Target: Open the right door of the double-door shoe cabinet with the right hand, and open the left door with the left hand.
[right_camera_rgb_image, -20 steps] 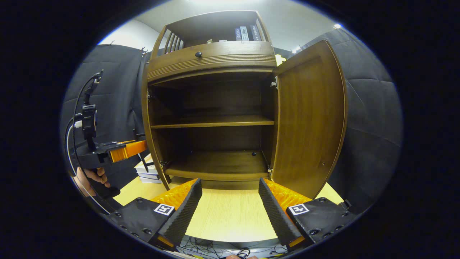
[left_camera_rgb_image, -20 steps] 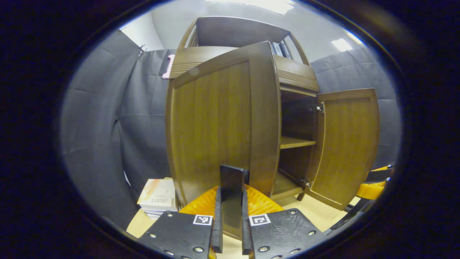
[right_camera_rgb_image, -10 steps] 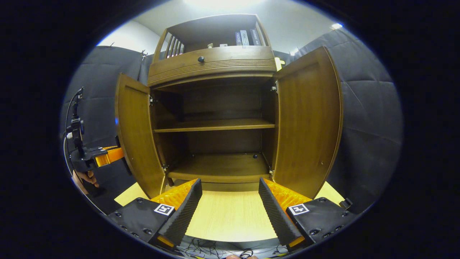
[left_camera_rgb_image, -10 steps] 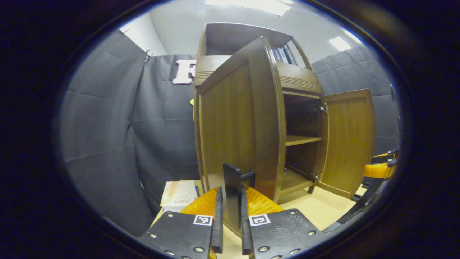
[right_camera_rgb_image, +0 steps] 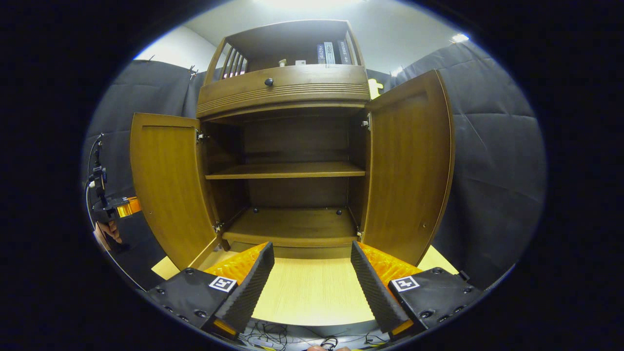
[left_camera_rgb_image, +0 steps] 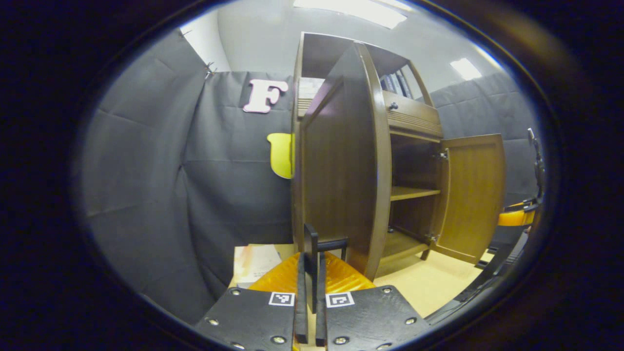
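Observation:
The brown wooden shoe cabinet [right_camera_rgb_image: 282, 92] stands with both doors swung wide and its two inner shelves bare. In the left gripper view the left door [left_camera_rgb_image: 336, 170] is seen almost edge on. My left gripper [left_camera_rgb_image: 310, 273] is shut on that door's dark handle [left_camera_rgb_image: 311, 239]. The right door [left_camera_rgb_image: 470, 195] hangs open beyond it. In the right gripper view my right gripper [right_camera_rgb_image: 312, 273] is open over the tabletop, in front of the cabinet and holding nothing. The left door [right_camera_rgb_image: 168, 195] and right door [right_camera_rgb_image: 409, 165] flank the opening. The left gripper [right_camera_rgb_image: 114, 209] and a hand show at the far left.
A stack of books [left_camera_rgb_image: 253, 261] lies on the light wooden table [right_camera_rgb_image: 307, 292] left of the cabinet. More books [right_camera_rgb_image: 331, 51] stand on the cabinet's top shelf, above a drawer with a round knob [right_camera_rgb_image: 268, 82]. Cables [right_camera_rgb_image: 292, 341] hang at the table's near edge.
The left door has swung farther open, pulled outward by my left gripper on its handle. The right gripper has stayed open and nearly still; the right door has not moved.

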The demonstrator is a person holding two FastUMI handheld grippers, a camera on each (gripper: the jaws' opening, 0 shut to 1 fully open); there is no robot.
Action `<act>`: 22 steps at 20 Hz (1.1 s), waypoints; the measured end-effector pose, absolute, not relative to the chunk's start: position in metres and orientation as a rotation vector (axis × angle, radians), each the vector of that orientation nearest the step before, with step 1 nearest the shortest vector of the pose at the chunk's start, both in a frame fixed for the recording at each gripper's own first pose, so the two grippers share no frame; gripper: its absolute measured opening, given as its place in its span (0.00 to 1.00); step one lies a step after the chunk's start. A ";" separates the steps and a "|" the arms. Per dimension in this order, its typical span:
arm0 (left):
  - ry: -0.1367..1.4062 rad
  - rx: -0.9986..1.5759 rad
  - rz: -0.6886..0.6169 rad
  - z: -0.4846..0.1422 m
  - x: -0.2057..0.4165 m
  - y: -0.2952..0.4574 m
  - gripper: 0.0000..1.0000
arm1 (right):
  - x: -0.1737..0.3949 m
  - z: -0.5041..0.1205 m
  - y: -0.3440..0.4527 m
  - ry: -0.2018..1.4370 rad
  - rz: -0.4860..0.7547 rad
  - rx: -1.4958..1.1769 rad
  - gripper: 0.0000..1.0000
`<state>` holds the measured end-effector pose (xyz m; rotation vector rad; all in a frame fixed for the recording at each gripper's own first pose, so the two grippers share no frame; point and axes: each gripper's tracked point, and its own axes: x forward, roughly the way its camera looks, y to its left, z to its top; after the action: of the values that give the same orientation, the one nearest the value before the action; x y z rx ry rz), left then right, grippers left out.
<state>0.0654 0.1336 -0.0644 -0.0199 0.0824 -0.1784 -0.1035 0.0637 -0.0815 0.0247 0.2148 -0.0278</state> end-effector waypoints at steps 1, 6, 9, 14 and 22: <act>0.089 -0.028 -0.171 -0.066 0.063 0.143 0.02 | -0.104 -0.080 0.062 0.213 -0.033 0.021 0.96; 0.106 -0.049 -0.194 -0.076 0.056 0.160 0.08 | -0.113 -0.079 0.052 0.232 -0.053 0.010 0.96; 0.117 -0.031 -0.194 -0.081 0.046 0.160 0.05 | -0.116 -0.076 0.047 0.247 -0.065 0.021 0.96; 0.125 -0.044 -0.130 -0.076 0.019 0.170 0.06 | -0.118 -0.064 0.029 0.220 -0.085 0.004 0.96; 0.088 -0.090 0.061 -0.005 -0.060 0.170 0.05 | -0.107 -0.030 -0.014 0.067 -0.123 -0.011 0.96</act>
<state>-0.0600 0.1702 -0.0053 -0.0904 0.0876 0.0615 -0.1067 -0.0141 -0.0299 -0.0109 0.0668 -0.1227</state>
